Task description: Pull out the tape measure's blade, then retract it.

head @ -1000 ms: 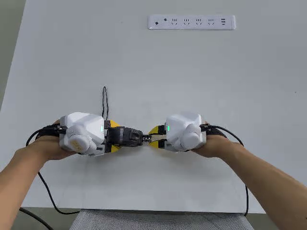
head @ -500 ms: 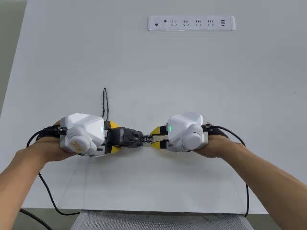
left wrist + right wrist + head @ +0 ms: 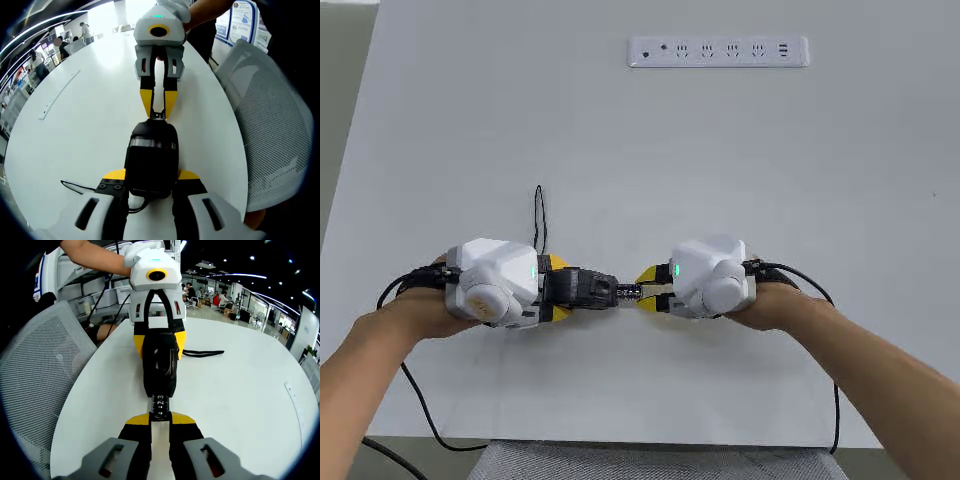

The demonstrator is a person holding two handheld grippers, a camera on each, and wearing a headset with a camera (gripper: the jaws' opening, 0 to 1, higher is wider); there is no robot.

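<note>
Now the gap has widened a little. The left gripper (image 3: 558, 287) clamps the case (image 3: 585, 288), lower centre of the head view. The right gripper (image 3: 646, 290) pinches the blade (image 3: 159, 404), drawn slightly further out; pulling looks barely begun.

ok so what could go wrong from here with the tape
1. The right gripper pinches just the end of the blade; it may slip and the blade snap back into the tape measure.
2. The left gripper clamps only the case's rear, so a harder pull could tug or twist it loose.
</note>
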